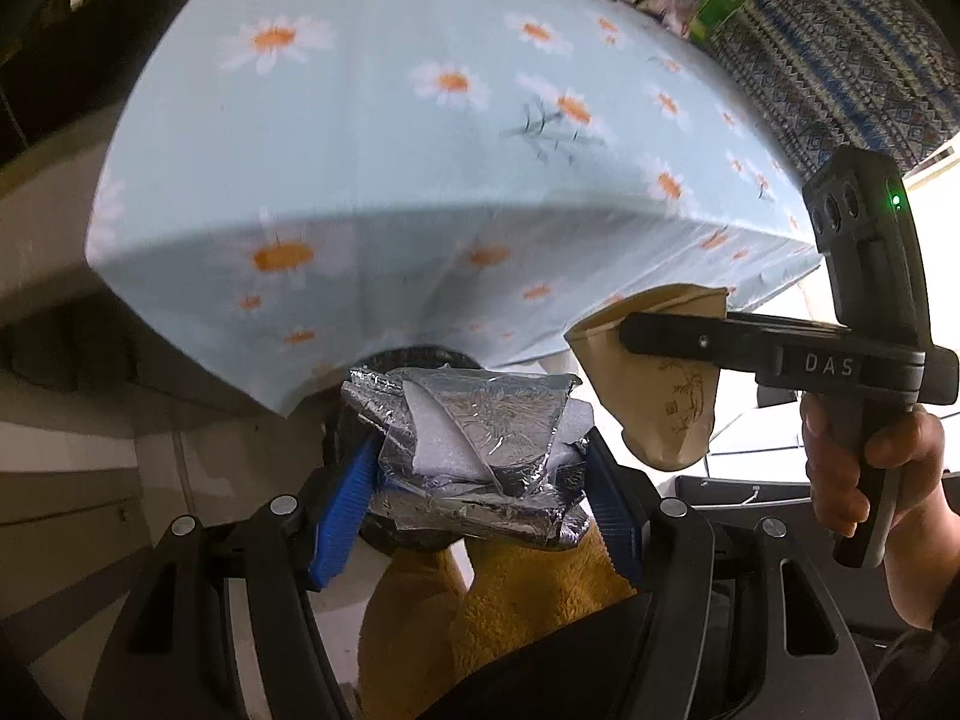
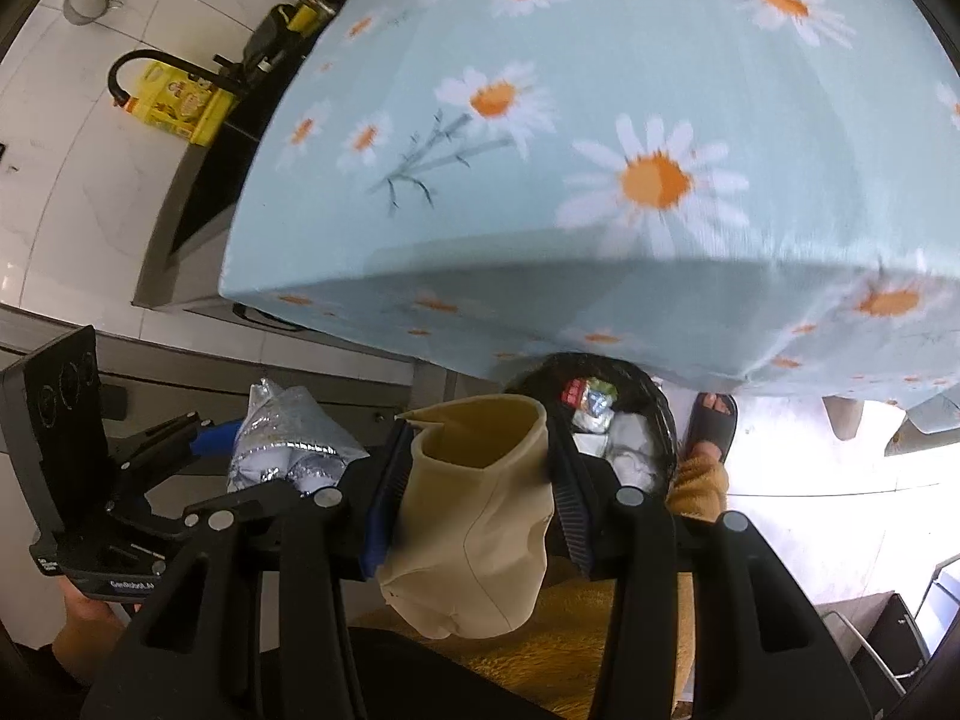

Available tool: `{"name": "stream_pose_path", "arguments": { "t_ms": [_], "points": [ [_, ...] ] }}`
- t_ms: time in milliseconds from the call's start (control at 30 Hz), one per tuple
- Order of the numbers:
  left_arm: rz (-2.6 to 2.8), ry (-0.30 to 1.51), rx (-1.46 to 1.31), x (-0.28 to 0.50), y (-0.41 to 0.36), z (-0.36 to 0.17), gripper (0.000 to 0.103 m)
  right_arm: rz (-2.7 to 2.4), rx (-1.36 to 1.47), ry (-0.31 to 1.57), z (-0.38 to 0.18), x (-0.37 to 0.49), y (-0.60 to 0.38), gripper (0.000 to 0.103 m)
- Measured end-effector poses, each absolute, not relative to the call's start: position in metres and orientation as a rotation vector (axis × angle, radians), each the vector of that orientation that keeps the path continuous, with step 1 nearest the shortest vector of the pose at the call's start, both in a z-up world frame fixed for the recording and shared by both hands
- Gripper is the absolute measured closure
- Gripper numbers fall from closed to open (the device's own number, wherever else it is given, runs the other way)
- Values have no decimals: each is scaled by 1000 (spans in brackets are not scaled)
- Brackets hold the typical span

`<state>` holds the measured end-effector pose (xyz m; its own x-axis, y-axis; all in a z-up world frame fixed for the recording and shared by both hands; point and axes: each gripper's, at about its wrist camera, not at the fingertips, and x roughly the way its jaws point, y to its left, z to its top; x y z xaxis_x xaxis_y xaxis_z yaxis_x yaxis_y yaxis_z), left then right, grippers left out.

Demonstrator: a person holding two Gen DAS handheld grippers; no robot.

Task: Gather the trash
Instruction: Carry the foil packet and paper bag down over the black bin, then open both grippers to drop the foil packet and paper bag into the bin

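My left gripper (image 1: 474, 480) clamps crumpled foil wrapper (image 1: 474, 438); right gripper (image 2: 480, 498) pinches squashed paper cup (image 2: 474, 516). Both held below tabletop (image 2: 600, 120) edge, over black-lined bin (image 2: 654, 414), ready for drop, I judge.

Both wrist views look steeply down, close, sharing the daisy tablecloth (image 1: 420, 180) edge.

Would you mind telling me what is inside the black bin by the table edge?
In the black bin lie a red wrapper, a green-and-silver wrapper and white crumpled scraps. The right gripper and its paper cup hide the bin's near side.
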<state>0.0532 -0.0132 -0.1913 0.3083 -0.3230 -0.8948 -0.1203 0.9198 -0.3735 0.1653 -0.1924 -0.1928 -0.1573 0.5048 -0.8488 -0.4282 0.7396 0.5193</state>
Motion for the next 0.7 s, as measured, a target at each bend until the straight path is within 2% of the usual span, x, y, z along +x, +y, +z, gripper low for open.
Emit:
{"name": "stream_pose_path", "arguments": {
  "t_ms": [167, 267, 567, 633, 700],
  "points": [
    [-134, 1307, -438, 51, -17, -206, 34, 813, 71, 1549, -201, 165, -193, 54],
    [-124, 1321, -449, 53, -20, -211, 28, 797, 65, 1544, -200, 168, -192, 44],
    [-112, 1353, -443, 56, -23, -217, 25, 797, 97, 1532, -193, 175, -196, 43],
    [-113, 1355, -438, 59, -25, -217, 18, 790, 107, 1534, -191, 176, -199, 43],
    [-119, 1360, -431, 61, -27, -218, 16, 793, 115, 1534, -187, 177, -201, 43]
  ]
}}
